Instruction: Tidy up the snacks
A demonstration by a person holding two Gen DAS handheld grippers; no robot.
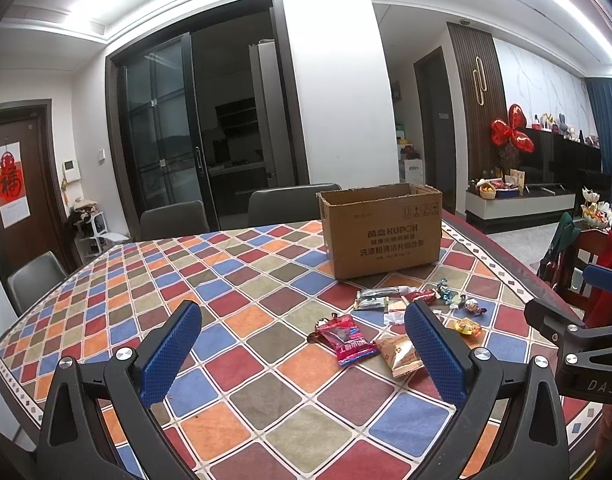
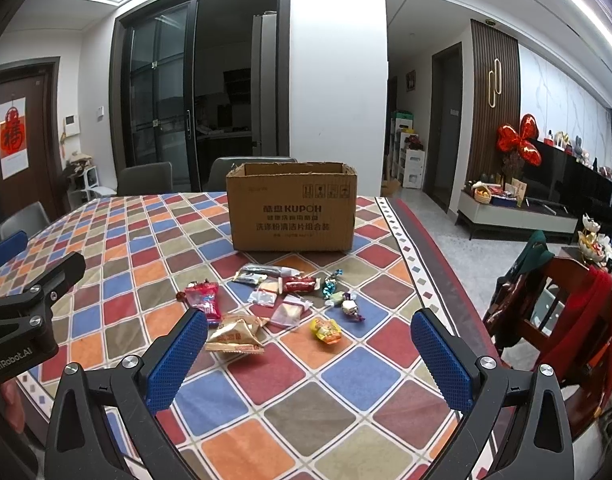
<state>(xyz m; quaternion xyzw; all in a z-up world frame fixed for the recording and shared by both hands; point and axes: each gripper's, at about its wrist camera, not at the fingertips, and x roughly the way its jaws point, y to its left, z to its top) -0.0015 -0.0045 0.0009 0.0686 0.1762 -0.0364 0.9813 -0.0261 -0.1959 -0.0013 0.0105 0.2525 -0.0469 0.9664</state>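
An open cardboard box [image 2: 291, 208] stands on the checkered tablecloth [image 2: 346, 380]; it also shows in the left wrist view [image 1: 380, 230]. Several wrapped snacks lie in front of it: a red packet [image 2: 203, 300], a tan packet [image 2: 235, 334], a yellow candy [image 2: 326, 330], a clear packet [image 2: 285, 314], a dark red bar [image 2: 299, 284]. The red packet [image 1: 348, 338] and the tan packet [image 1: 400, 354] show in the left wrist view too. My left gripper [image 1: 301, 322] is open and empty above the table, left of the snacks. My right gripper [image 2: 310, 330] is open and empty, just short of the snacks.
Grey chairs [image 2: 145, 178] stand at the table's far side. A wooden chair draped with red cloth [image 2: 578, 312] stands right of the table. The table's right edge [image 2: 438, 248] runs close to the snacks. The other gripper's body [image 2: 21, 320] is at my left.
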